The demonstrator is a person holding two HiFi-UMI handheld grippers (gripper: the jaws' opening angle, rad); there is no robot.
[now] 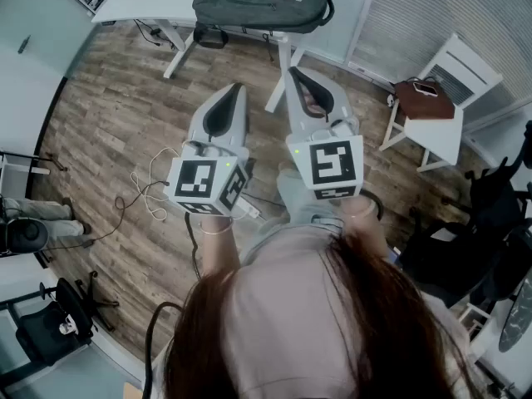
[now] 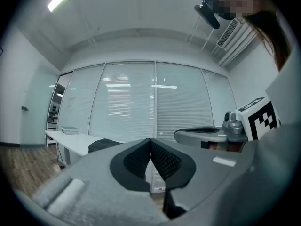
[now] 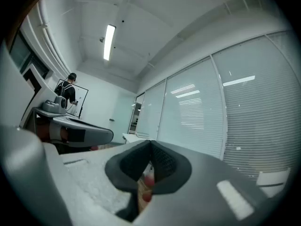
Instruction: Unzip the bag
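Hovering well short of the bag (image 1: 249, 2) lying on the far table (image 1: 141, 8), left gripper (image 1: 235, 90) and right gripper (image 1: 293, 73) are both closed on nothing, so unzipping seems not yet begun.

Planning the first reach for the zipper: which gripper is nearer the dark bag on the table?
Right. The right gripper reaches further forward, its tip closer to the bag; the left gripper sits further back. Neither touches it.
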